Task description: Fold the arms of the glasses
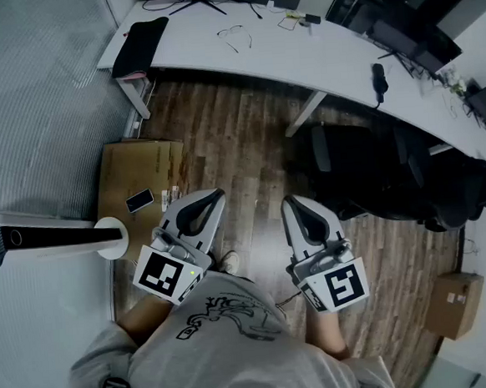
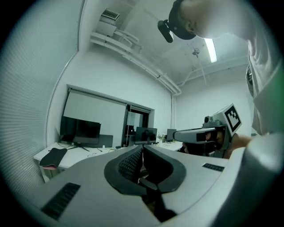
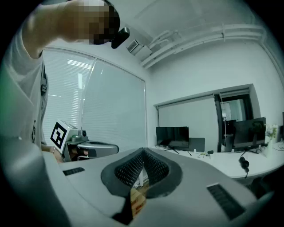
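Head view: the glasses point(image 1: 235, 37) lie on the white table point(image 1: 333, 60) at 12 o'clock, arms apparently unfolded, though they are too small to be sure. A dark pouch point(image 1: 139, 46) rests at the table's 10 o'clock end. The person stands well back on the wood floor, so nothing is within reach yet. The left gripper point(image 1: 216, 197) sits at 7 o'clock and the right gripper point(image 1: 289, 203) at 5 o'clock. Both are held side by side near the body and aimed toward the table, which reads as a ready carry before the approach. A flat cardboard box point(image 1: 137, 176) with a phone point(image 1: 140, 200) on it lies on the floor at 9 o'clock. A black office chair point(image 1: 375, 170) stands at 3 o'clock, between the person and the table's right stretch.

Left gripper view: its jaws are pressed together with nothing between them. It points level across the room at a monitor point(image 2: 80, 131) at 9 o'clock. The right gripper hangs alongside at 3 o'clock.

Right gripper view: its jaws are likewise pressed tight on nothing. It tips slightly downward, and a scrap of a cardboard box shows beneath them at 6 o'clock.

Judging from this, folding has not begun. Both grippers will need to spread once they are near the frame, one to steady it and the other to swing an arm.
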`<state>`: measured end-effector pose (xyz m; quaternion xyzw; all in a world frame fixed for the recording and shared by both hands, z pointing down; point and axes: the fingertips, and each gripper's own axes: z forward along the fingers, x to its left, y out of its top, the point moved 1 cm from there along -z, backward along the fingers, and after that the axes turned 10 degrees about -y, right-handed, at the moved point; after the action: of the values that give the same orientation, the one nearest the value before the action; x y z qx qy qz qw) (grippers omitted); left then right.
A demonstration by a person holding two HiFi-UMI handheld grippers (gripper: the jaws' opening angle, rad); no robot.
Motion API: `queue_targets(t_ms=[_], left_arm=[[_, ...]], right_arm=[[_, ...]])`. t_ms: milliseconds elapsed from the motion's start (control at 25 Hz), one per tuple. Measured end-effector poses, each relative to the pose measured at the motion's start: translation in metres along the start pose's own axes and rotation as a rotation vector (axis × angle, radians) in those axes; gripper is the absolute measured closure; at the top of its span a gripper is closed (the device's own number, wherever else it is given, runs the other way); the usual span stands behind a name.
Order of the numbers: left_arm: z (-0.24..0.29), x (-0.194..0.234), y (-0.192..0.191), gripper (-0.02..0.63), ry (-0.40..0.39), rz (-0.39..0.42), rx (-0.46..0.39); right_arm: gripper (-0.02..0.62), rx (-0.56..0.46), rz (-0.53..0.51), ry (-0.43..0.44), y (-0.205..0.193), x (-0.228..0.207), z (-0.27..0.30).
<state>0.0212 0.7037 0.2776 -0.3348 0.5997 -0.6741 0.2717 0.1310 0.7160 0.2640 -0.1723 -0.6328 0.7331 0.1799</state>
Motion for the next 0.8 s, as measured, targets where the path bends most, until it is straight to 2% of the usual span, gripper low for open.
queue_targets(t_ms=[320,800], left_arm=[[-0.014,0.029,0.015,0.584,0.01,0.015,-0.012],[-0.06,0.115,0.035,0.584,0.017,0.016,-0.042]], right_arm=[[0.586,-0.021,-0.015,-0.007,0.017,0.015,0.024],[0.586,-0.048,-0.046,0.014,0.039,0.077,0.104]])
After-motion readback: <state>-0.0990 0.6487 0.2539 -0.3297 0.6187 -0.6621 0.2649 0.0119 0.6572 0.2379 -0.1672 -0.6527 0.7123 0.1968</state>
